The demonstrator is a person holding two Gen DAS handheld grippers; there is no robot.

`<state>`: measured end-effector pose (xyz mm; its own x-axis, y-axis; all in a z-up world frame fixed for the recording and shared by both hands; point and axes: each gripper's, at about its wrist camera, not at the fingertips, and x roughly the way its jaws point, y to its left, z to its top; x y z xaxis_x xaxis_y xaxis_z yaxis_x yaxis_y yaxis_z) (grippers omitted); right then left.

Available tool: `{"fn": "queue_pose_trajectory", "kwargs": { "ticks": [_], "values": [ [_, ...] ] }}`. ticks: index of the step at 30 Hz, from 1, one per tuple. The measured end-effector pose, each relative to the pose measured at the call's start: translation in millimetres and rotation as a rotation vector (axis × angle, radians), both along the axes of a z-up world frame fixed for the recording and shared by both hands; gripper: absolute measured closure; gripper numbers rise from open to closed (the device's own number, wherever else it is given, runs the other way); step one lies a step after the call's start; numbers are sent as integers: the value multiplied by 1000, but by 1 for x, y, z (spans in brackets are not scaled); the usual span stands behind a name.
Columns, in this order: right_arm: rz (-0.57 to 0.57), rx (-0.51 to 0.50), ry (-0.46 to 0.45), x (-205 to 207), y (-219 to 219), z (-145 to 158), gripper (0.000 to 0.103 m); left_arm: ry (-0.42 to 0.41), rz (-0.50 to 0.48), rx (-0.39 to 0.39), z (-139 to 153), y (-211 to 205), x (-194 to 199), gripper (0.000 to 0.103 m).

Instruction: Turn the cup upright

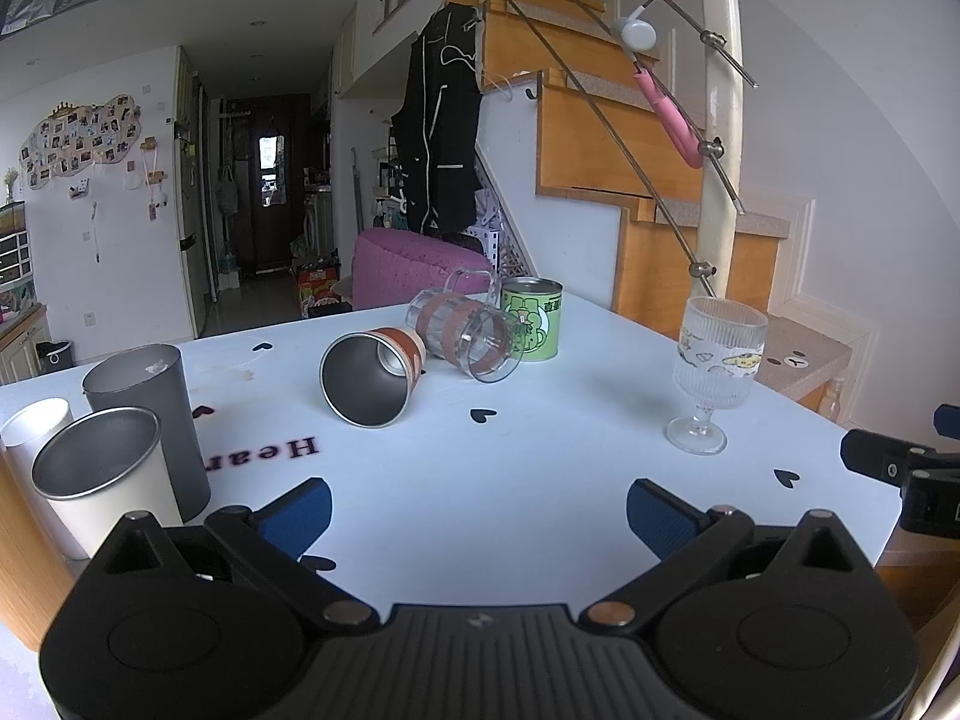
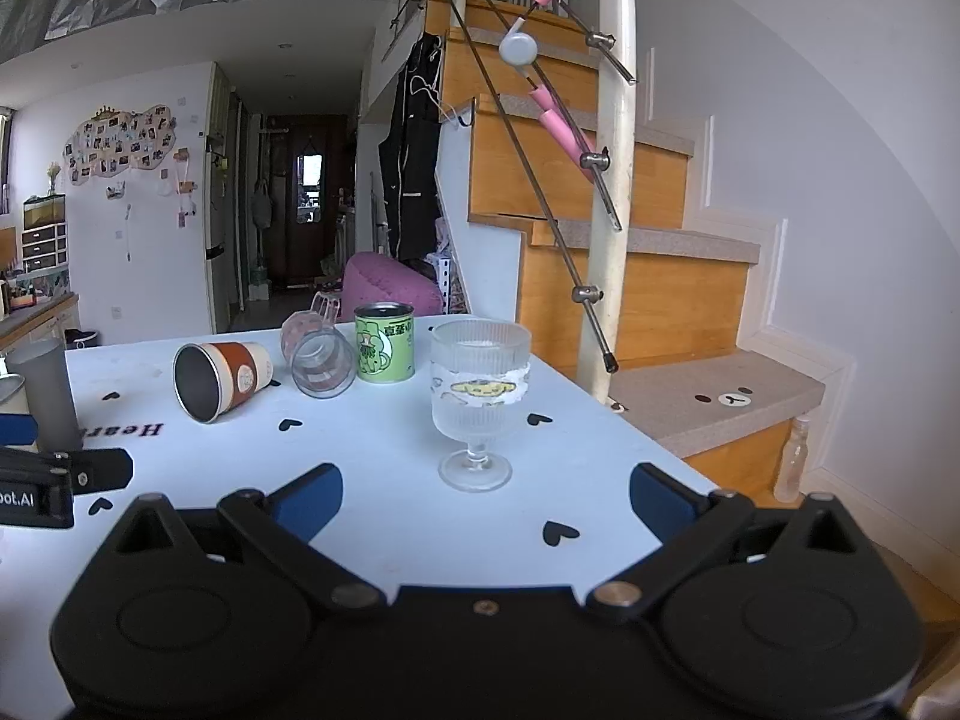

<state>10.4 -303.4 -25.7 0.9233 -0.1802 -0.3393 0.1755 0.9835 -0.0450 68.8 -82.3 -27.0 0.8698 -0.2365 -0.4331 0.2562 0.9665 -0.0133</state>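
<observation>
Tabletop, pale blue with black hearts, fronts a wooden staircase, and at my left gripper's eleven o'clock the cup lies sideways, mouth toward me, while my right gripper hovers level, both jaws wide and empty.

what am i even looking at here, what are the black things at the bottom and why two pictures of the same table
The black shapes are two hand-held grippers, one in each of a person's hands; no robot arm is involved. Each carries a camera looking forward along its blue-padded fingers, so you see one table twice. The left gripper and right gripper are both open and hold nothing. On the white table lie an orange metal cup and a clear mug, both on their sides. A green can, a stemmed glass and three cups at the far left stand upright.
</observation>
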Motion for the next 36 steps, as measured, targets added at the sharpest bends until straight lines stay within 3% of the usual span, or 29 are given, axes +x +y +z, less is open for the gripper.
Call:
{"fn": "queue_pose_trajectory", "kwargs": {
  "ticks": [36],
  "values": [
    [2,0,-3,-1,0,0,0,2,2,3,1,-3,0,0]
  ]
}}
